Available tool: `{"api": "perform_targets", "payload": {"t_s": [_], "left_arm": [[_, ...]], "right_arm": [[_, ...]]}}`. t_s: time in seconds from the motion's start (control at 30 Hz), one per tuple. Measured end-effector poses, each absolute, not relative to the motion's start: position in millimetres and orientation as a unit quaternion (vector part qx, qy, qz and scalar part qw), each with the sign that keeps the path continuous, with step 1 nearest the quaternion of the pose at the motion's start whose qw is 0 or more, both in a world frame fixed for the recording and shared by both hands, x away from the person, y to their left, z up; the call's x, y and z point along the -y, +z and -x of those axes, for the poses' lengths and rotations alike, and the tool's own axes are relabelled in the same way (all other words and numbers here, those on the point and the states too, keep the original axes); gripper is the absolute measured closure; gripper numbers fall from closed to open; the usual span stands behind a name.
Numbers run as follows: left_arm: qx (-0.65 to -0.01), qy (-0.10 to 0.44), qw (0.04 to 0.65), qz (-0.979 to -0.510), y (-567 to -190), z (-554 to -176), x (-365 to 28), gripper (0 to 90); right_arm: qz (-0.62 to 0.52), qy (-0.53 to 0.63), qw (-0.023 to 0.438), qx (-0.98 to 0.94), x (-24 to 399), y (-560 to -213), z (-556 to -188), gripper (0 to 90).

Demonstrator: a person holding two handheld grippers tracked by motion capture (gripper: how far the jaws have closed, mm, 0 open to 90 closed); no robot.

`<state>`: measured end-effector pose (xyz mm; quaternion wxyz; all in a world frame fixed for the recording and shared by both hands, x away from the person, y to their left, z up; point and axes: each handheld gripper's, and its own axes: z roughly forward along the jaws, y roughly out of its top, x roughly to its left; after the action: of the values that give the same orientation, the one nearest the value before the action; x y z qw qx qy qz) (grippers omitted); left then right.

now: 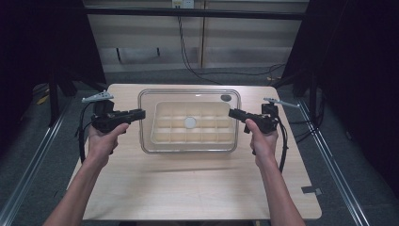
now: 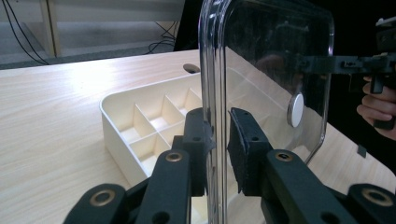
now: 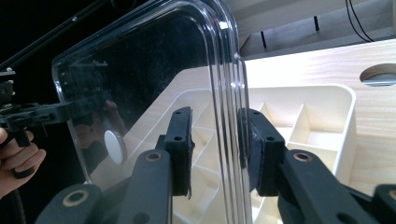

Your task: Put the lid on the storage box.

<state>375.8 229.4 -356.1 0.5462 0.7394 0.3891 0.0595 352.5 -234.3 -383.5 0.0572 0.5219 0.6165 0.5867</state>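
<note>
A clear plastic lid [image 1: 188, 94] with a white round knob [image 1: 189, 122] hangs flat over a cream divided tray [image 1: 157, 134] on the wooden table [image 1: 188, 188]. My left gripper [image 1: 141, 114] is shut on the lid's left rim [image 2: 212, 70], its pads [image 2: 243, 140] on either side of the edge. On the opposite rim [image 3: 229, 70] my right gripper [image 1: 231, 113] is shut in the same way. Each gripper view shows the tray's compartments [image 2: 140, 126] [image 3: 322, 135] beyond the jaws, with the other gripper [image 2: 327, 64] [image 3: 42, 114] seen through the lid.
A round cable hole [image 1: 226, 98] lies in the table behind the tray's right end. Metal rails [image 1: 33, 160] run along both sides of the table. Dark curtains flank it, and cables [image 1: 188, 56] trail across the floor behind.
</note>
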Motion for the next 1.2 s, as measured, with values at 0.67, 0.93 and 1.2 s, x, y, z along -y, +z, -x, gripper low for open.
{"api": "perform_targets", "payload": {"t_s": [0.67,0.93,1.2], "left_arm": [[-0.402,0.046,0.531,-0.744,-357.7,-410.0,-209.0,77.4],[-0.411,0.048,0.519,-0.748,-362.6,-415.3,-209.8,76.6],[-0.423,0.048,0.517,-0.742,-368.1,-420.6,-212.8,76.1]], "right_arm": [[-0.553,0.571,0.049,-0.605,251.0,-388.1,-381.5,65.3],[-0.559,0.568,0.043,-0.602,249.9,-391.8,-391.0,66.0],[-0.558,0.569,0.043,-0.603,246.3,-394.5,-397.2,66.2]]}}
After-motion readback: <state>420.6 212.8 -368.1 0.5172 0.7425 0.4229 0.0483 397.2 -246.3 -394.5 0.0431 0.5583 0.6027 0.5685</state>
